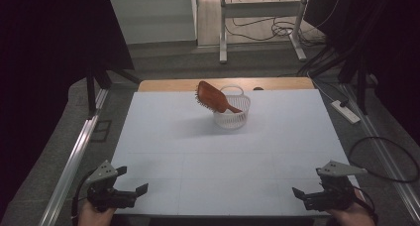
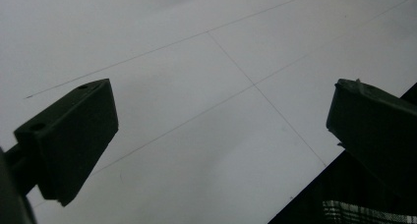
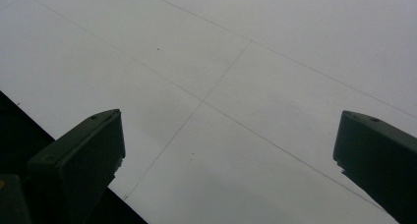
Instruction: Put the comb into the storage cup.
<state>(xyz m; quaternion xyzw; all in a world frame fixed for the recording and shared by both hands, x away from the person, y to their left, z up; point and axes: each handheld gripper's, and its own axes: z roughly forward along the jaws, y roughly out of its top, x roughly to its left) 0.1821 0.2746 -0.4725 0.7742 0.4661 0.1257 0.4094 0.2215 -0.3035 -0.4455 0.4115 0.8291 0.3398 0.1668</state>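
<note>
Both hand-held grippers — left (image 1: 132, 181), right (image 1: 307, 184) — gape empty, well apart from the hairbrush (image 1: 214, 98) in the basket (image 1: 233, 118).

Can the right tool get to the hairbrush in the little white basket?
Probably yes. The right tool is open and holds nothing, and the white table between it and the brush is bare. The brush lies tilted across the basket, head sticking out over the rim, so it looks easy to grab.

Hairbrush (image 1: 213, 98) handle end hidden in basket (image 1: 232, 118).
</note>
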